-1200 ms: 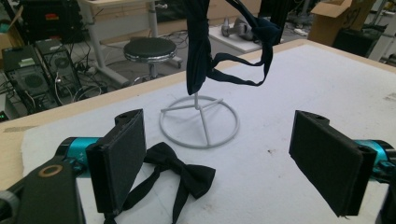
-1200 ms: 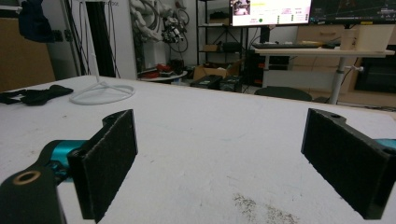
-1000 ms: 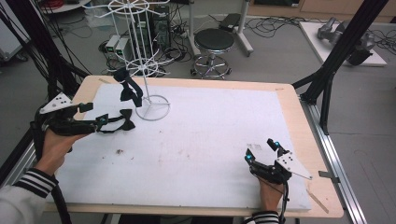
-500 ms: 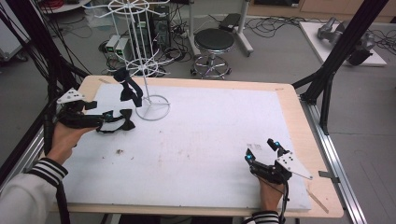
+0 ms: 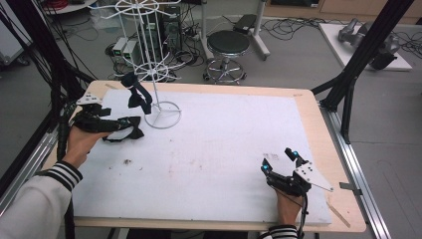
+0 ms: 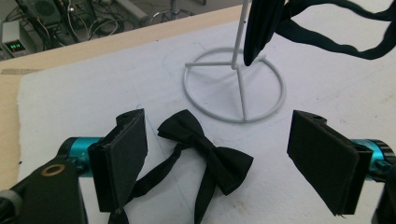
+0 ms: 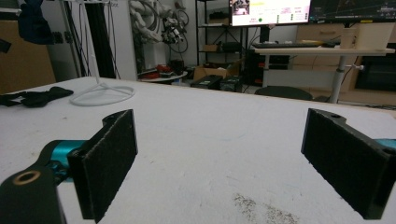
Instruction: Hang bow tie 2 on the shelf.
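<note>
My left gripper hangs released over the black bow tie, lying at 7 o'clock of the white stand, so I'd pinch its knot squarely.

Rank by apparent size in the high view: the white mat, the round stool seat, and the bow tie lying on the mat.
1. White mat, by far the largest.
2. Stool seat.
3. Bow tie, though it looks close to the seat, which sits farther away.

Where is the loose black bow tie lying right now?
The black bow tie lies flat on the white table cover at the high view's left, just in front of the wire stand's ring base, between the open left gripper's jaws.
</note>
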The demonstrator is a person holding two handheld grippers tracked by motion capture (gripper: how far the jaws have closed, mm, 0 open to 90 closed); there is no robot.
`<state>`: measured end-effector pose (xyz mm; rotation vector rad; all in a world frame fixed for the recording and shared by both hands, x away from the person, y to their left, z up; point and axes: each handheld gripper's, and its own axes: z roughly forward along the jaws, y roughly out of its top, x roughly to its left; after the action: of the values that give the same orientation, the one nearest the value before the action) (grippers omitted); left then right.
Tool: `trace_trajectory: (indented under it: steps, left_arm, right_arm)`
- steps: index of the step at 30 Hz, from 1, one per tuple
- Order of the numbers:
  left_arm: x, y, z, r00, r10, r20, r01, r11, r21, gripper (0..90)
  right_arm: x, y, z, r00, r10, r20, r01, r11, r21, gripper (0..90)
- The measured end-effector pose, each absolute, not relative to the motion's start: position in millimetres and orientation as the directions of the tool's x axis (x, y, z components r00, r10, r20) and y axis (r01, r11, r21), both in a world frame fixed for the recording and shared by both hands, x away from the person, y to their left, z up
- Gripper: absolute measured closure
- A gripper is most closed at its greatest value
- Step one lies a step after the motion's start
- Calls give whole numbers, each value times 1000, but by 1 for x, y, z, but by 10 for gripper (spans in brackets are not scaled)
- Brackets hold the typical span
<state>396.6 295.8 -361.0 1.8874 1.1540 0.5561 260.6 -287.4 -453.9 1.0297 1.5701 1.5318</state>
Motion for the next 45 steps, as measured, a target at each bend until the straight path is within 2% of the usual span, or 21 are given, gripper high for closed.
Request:
trace_trajectory:
  steps: [19, 33, 45]
  left_arm:
    - [425, 280, -376, 476, 878, -43, 570, -271, 776, 208]
    - [435, 276, -392, 440, 891, -110, 643, -228, 731, 221]
    - [437, 267, -407, 438, 892, -114, 682, -247, 688, 249]
  right_arm:
    - [261, -287, -454, -435, 900, 42, 69, -13, 998, 100]
    - [261, -287, -454, -435, 899, 44, 70, -15, 997, 99]
    - [261, -287, -454, -438, 898, 44, 67, -16, 998, 99]
